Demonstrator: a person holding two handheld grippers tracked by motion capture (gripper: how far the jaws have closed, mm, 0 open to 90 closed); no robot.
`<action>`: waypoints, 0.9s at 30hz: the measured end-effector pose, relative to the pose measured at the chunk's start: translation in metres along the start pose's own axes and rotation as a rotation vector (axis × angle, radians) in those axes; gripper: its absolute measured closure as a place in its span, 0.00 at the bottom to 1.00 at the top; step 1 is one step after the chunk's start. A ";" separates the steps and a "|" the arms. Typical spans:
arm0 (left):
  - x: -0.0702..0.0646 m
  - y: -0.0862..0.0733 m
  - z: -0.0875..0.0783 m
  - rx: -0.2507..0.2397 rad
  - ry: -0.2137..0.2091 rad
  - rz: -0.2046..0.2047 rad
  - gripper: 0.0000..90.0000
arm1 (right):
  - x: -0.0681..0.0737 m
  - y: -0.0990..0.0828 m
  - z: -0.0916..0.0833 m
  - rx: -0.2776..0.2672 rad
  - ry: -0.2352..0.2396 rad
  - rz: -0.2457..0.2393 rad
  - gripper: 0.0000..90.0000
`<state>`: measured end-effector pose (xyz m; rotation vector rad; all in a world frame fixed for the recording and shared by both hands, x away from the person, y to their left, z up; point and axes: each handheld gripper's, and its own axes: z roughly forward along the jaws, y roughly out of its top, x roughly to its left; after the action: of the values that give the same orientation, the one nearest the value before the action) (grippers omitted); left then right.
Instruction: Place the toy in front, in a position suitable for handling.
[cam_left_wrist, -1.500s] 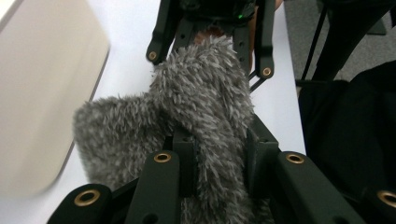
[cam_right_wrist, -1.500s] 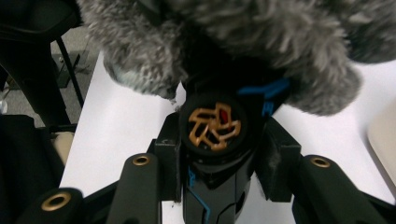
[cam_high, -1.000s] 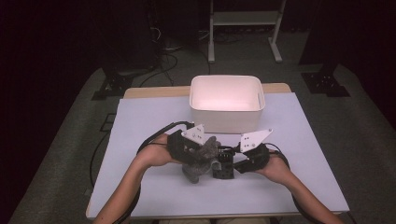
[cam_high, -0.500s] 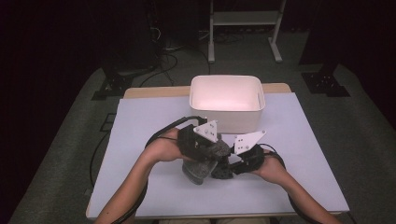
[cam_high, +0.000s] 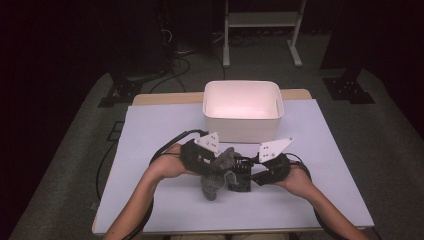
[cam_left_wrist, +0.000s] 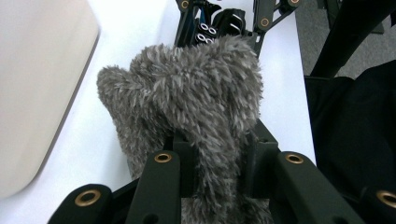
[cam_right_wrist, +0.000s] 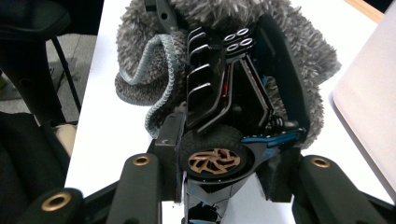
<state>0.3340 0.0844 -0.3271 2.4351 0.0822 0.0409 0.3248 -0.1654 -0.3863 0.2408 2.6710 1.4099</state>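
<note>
Gripping 1 grey cloth (cam_left_wrist: 196, 98), 1 toy car (cam_right_wrist: 233, 107), prob.

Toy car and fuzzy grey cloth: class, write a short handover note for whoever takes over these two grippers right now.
Left gripper: shut on the fuzzy grey cloth.
Right gripper: shut on the black toy car, by its wheel end.
Place: both meet above the white mat, just in front of the white bin.
Done: cloth is draped partly around the car.
Left: probably finish wiping or wrapping; the bin may be the destination.
</note>
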 end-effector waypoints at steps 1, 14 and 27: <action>0.000 -0.001 -0.004 -0.012 0.002 -0.005 0.80 | 0.001 0.003 0.003 0.006 -0.003 -0.007 0.63; -0.005 -0.021 -0.042 0.002 0.060 -0.026 0.79 | 0.006 0.037 0.051 0.012 0.053 -0.069 0.63; -0.002 -0.024 0.015 0.062 -0.013 -0.033 0.78 | -0.001 0.005 0.018 0.045 0.054 -0.004 0.63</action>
<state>0.3317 0.0927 -0.3540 2.4952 0.1199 0.0075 0.3295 -0.1488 -0.3924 0.2037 2.7468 1.3762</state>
